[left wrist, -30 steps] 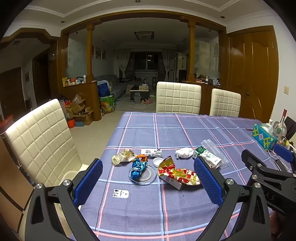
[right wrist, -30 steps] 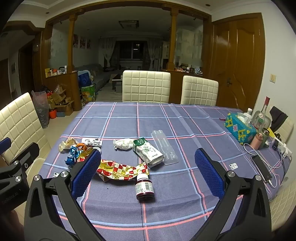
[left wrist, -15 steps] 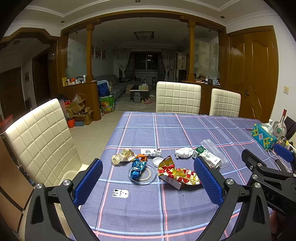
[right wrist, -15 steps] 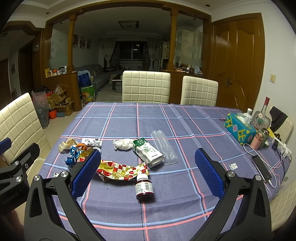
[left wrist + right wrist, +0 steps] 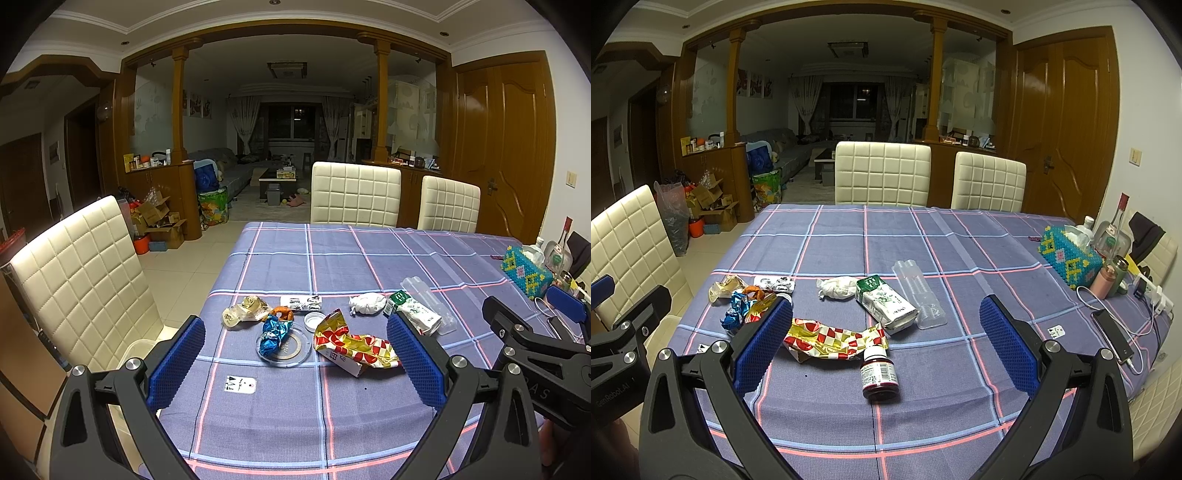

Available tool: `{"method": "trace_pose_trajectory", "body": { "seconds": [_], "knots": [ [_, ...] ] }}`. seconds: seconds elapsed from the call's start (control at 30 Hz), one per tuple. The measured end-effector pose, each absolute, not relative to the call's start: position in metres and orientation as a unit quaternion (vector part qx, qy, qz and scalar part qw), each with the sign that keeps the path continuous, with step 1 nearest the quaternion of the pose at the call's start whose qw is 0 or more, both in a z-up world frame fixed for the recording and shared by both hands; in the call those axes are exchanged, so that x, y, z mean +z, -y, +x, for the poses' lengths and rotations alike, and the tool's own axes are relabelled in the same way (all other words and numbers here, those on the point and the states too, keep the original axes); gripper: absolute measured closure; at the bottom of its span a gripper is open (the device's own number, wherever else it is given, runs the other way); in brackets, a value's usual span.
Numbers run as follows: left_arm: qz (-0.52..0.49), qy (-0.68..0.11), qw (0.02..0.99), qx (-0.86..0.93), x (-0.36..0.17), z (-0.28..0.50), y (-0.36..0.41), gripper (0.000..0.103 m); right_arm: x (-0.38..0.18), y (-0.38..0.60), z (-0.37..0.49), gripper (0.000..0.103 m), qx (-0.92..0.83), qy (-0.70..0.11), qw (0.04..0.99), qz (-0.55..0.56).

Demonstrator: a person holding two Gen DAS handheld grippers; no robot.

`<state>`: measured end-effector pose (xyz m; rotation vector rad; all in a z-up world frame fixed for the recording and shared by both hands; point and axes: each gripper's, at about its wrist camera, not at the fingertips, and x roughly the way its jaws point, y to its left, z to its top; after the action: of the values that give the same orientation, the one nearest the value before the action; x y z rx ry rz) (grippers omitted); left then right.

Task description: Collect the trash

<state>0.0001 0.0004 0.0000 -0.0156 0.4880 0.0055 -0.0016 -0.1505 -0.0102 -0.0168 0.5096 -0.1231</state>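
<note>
The trash lies in a loose band across the near half of the table point(image 5: 960, 369), which is covered in a woven blue cloth checked with pink and pale blue lines. Nearest the front is a dark glass bottle point(image 5: 879, 373) with a white label, standing upright just in front of the red, white and gold foil wrapper point(image 5: 831, 338); that wrapper is crumpled and shiny, and its long axis runs left to right across the table. Behind it a green-and-white carton point(image 5: 886, 301) lies flat, its long axis slanting from far left to near right, with a clear ribbed plastic tray point(image 5: 919, 297) just beside it on the right, slanting the same way. A wad of white paper point(image 5: 836, 288) sits left of the carton. Further left, a crinkled blue foil wrapper point(image 5: 272, 334) rests on a round clear plastic lid point(image 5: 284, 345), with a small white cap point(image 5: 315, 320), an orange scrap point(image 5: 282, 314), a beige wrapper point(image 5: 243, 312) and a silver blister pack point(image 5: 301, 302) around it. The left gripper point(image 5: 295, 362) and the right gripper point(image 5: 886, 343) both hang over the near edge with their blue, textured pads spread wide and holding nothing. A beaded tissue box point(image 5: 1071, 258) stands at the right edge, well apart from the trash.
</note>
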Motion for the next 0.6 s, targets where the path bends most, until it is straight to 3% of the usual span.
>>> {"method": "trace_pose_trajectory", "body": {
  "seconds": [0.6],
  "knots": [
    [-0.008,-0.247,0.969,0.004,-0.0021,-0.0032,0.0043,0.006,-0.0102,0.1515,-0.0028,0.003,-0.061,-0.251,0.966,-0.008]
  ]
}}
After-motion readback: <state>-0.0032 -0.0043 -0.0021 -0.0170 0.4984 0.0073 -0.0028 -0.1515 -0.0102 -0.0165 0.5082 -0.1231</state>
